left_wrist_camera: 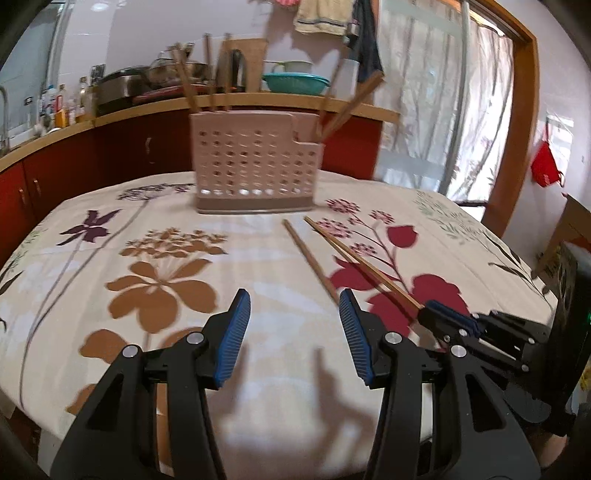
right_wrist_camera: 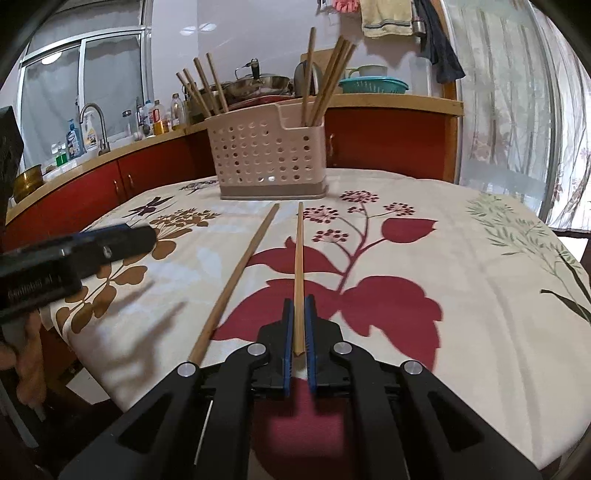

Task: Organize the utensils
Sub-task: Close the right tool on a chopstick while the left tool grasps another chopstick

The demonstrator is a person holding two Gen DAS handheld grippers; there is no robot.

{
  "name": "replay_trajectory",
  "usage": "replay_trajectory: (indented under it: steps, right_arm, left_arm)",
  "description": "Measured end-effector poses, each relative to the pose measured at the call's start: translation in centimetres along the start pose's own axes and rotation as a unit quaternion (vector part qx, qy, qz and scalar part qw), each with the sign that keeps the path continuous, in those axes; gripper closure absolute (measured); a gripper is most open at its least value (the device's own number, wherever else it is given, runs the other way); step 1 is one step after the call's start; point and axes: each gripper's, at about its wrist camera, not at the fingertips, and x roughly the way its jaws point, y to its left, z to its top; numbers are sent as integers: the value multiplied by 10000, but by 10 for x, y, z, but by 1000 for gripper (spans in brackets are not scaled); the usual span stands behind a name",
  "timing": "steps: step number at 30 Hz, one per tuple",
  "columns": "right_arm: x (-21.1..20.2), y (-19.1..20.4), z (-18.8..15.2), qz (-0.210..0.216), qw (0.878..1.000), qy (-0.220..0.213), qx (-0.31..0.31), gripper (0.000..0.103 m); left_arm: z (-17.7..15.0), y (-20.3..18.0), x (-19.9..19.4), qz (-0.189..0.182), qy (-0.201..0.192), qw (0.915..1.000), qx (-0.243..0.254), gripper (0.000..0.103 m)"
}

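- On our far left, behind the surface (right_wrist_camera: 461, 258) with its flowered cloth, we see a red-fronted kitchen counter (right_wrist_camera: 110, 184) carrying bottles, a tap (right_wrist_camera: 94, 122) and a brass bowl (right_wrist_camera: 27, 181).
- Our left hand-held gripper (left_wrist_camera: 293, 332) hovers low over the cloth with its blue pads apart and nothing between them; in the right wrist view it shows as a dark shape at the left edge.
- Just to its right lies a loose chopstick (right_wrist_camera: 236, 280), flat on the cloth, running away from us toward the holder.
- Next to that, nearly parallel and a little apart, is a second chopstick (right_wrist_camera: 299, 273); our right hand-held gripper (right_wrist_camera: 299, 332) is clamped on its near end, pads pressed to either side.
- Beyond both far tips, in the middle of the surface, stands the perforated utensil holder (right_wrist_camera: 266, 162), upright, with chopsticks already leaning out of its left and right compartments.
- Nothing lies between the two chopsticks and the holder except bare cloth.
- Farther right on the counter sit pots, a teal colander (right_wrist_camera: 373, 85) and hanging towels (right_wrist_camera: 388, 18), then a pale curtain (right_wrist_camera: 517, 110).
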Motion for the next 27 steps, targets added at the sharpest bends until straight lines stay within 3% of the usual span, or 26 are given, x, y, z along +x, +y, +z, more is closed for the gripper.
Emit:
replay_trajectory:
  steps: [8,13,20,27]
  right_arm:
    - [-5,-20,4,-34,9996,-100,271,96]
    - [-4,-21,5,-44,9995,-91,306,96]
    - [-4,-17,5,-20,9997,-108,234,96]
    - [-4,-17,5,-4,9995,-117,308,96]
  left_arm:
    - [-16,-38,22,-307,362,9985,260,53]
    - [-32,-48,35,-188,678,9965,443,51]
    - [-34,-11,25,133,622,9979,128,55]
    - [-41,-8,22,-103,368,9986,366,59]
